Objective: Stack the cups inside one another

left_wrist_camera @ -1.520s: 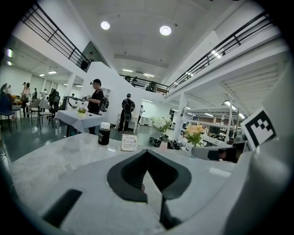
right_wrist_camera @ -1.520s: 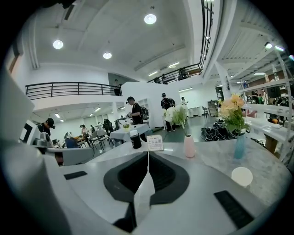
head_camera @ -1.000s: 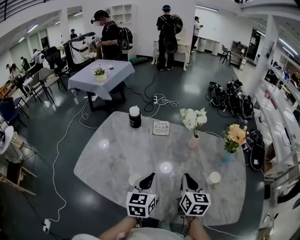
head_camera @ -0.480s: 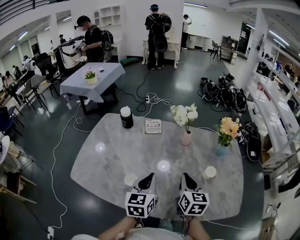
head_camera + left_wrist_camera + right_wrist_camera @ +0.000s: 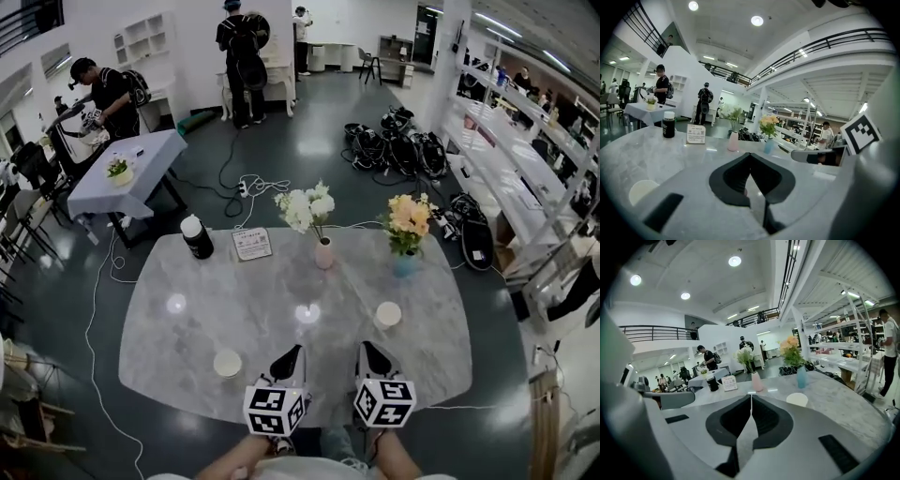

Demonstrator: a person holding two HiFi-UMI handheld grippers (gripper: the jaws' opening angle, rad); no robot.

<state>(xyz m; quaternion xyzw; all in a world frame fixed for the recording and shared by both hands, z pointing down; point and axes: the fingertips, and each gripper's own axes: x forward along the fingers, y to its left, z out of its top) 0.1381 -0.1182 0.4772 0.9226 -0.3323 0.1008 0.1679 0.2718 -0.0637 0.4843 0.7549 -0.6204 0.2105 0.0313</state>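
Observation:
Two pale cups stand apart on the grey marble table. One cup is near the front edge, left of my left gripper; it shows low at the left of the left gripper view as a cup. The other cup stands ahead and right of my right gripper, and appears as a cup in the right gripper view. Both grippers hang side by side over the table's near edge. The left gripper and the right gripper are shut with nothing between the jaws.
At the table's far side stand a black bottle with a white cap, a small card sign, a pink vase of white flowers and a blue vase of orange flowers. People, a cloth-covered table and floor cables lie beyond.
The view has swung: table and cups slid left in the head view. The left cup now sits farther left of my left gripper, the right cup closer ahead of my right one. Both stay shut.

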